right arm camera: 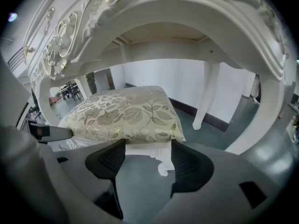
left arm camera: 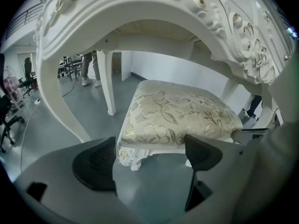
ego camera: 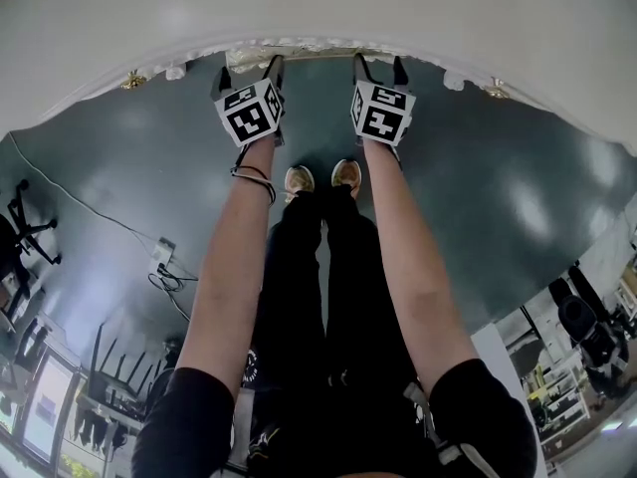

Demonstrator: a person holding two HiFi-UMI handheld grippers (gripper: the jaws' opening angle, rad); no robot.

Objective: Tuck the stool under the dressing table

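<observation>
The stool [left arm camera: 180,113] has a cream floral cushion and a carved white frame, and it stands under the arch of the white dressing table [left arm camera: 140,8]. My left gripper [left arm camera: 149,157] is open, and the stool's front left corner shows between its black pads [left arm camera: 96,164]. My right gripper [right arm camera: 148,160] is open too, close to the front right corner of the stool [right arm camera: 126,113]. In the head view both grippers, left [ego camera: 249,71] and right [ego camera: 379,66], reach to the table's edge [ego camera: 299,8]. That tabletop hides the stool there. I cannot tell whether either gripper touches the stool.
Curved table legs [left arm camera: 107,83] [right arm camera: 203,97] flank the stool, with a white wall behind. My feet [ego camera: 320,177] stand on the grey-green floor. A power strip with cable [ego camera: 162,257] lies to the left, near an office chair [ego camera: 25,227]. Shelving [ego camera: 587,337] stands at the right.
</observation>
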